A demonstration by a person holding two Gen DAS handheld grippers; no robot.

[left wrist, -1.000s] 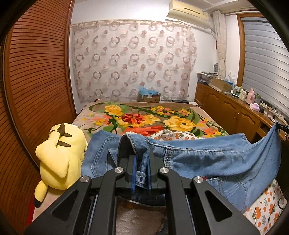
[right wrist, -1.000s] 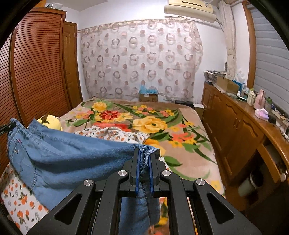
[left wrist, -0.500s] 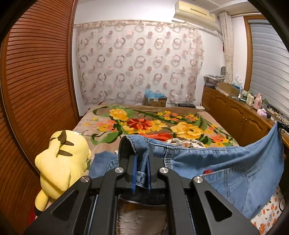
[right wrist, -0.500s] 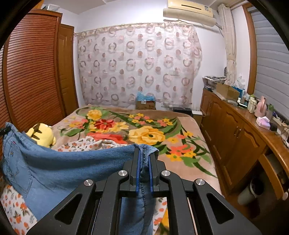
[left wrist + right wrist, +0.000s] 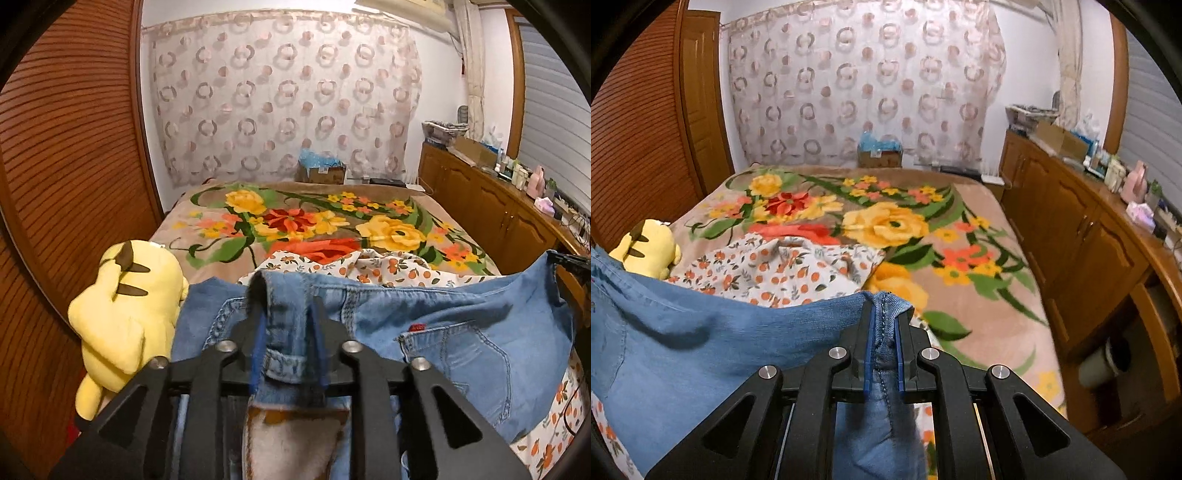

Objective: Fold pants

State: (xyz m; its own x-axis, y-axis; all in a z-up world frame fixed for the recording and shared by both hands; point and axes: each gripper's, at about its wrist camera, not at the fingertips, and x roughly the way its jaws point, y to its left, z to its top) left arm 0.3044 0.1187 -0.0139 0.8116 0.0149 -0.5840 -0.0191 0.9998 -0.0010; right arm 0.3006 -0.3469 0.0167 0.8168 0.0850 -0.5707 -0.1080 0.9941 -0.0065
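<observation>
The blue jeans (image 5: 461, 317) hang over a bed with a flowery blanket (image 5: 960, 236). The left gripper (image 5: 288, 332) is opening around the waistband. The right gripper (image 5: 884, 332) is opening, denim still between its fingers.

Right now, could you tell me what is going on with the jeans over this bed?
A person is folding a pair of light blue denim jeans over a bed with a floral blanket, one handheld gripper at each end. The left gripper has the waistband between its jaws, which are opening. The right gripper has the seamed edge between its blue pads, its jaws also opening. A yellow plush toy and a white orange-print garment lie nearby.
</observation>
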